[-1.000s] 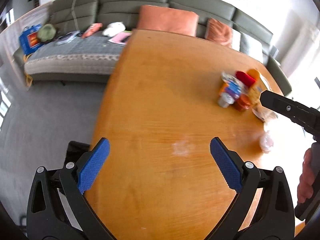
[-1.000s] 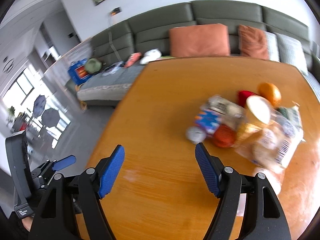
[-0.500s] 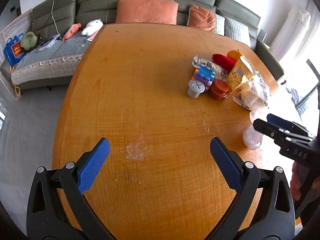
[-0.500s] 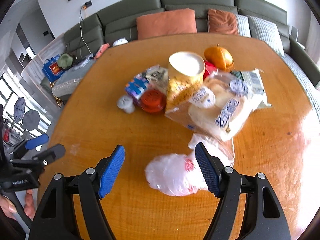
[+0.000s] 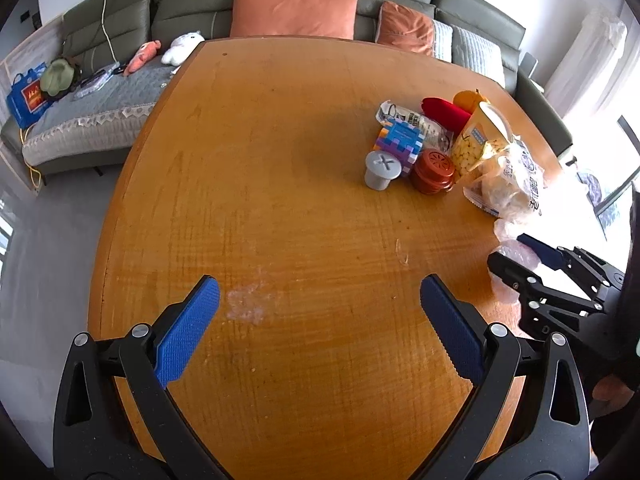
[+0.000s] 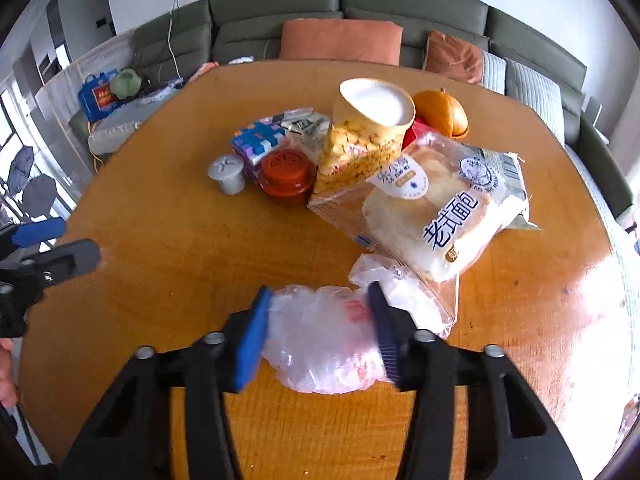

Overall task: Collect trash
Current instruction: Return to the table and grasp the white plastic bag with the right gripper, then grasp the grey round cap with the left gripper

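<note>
Left gripper (image 5: 320, 316) spread wide above the wooden table (image 5: 280, 200); right gripper (image 5: 516, 252) pinching a crumpled plastic bag (image 5: 516, 250) near the table's right edge.

Daylight is strong and enters from the windows (image 5: 600, 92) on the right side of the room. It blows out to white there and lays a hard glare patch on the worktop (image 6: 592, 304) at its right edge. The rest of the worktop is evenly lit, with one soft shadow near the middle. Both views show heavy fisheye bending and dark corners. The right tongs (image 6: 320, 328) and the crumpled plastic wrapper (image 6: 320, 340) show slight motion blur; the left view is sharp.
</note>
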A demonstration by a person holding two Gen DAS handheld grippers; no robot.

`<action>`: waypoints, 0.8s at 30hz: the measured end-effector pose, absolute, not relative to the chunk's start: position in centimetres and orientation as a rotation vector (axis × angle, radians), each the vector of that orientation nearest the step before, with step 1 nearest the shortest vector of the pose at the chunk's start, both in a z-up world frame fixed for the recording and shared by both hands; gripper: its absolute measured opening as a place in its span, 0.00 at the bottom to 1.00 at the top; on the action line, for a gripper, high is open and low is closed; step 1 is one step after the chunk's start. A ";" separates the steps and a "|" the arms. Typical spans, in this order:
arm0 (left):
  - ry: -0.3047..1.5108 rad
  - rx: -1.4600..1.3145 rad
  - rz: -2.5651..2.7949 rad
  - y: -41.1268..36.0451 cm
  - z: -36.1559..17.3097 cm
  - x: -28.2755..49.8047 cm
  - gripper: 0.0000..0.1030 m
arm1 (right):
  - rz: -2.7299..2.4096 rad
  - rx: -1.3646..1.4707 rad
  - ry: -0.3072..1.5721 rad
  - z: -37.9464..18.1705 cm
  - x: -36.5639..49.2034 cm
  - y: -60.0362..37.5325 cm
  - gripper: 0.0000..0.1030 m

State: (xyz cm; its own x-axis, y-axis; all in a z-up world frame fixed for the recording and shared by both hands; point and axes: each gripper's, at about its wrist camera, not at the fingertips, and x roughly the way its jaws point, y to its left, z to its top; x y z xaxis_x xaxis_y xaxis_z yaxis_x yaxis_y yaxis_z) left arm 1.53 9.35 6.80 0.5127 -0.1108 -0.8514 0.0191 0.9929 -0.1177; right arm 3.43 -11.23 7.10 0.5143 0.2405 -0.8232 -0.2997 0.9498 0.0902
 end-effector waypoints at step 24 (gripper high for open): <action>0.991 0.089 -0.182 4.5 2.1 12.3 0.51 | 0.403 0.215 0.895 14.4 6.7 -15.1 0.45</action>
State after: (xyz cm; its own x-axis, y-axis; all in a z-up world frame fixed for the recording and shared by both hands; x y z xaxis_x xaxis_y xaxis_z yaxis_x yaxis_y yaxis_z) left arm 12.32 4.47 2.08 0.5343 -0.1123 -0.8378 0.1933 0.9811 -0.0082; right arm 6.68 -15.06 14.35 0.5575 0.4274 -0.7117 -0.2503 0.9039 0.3468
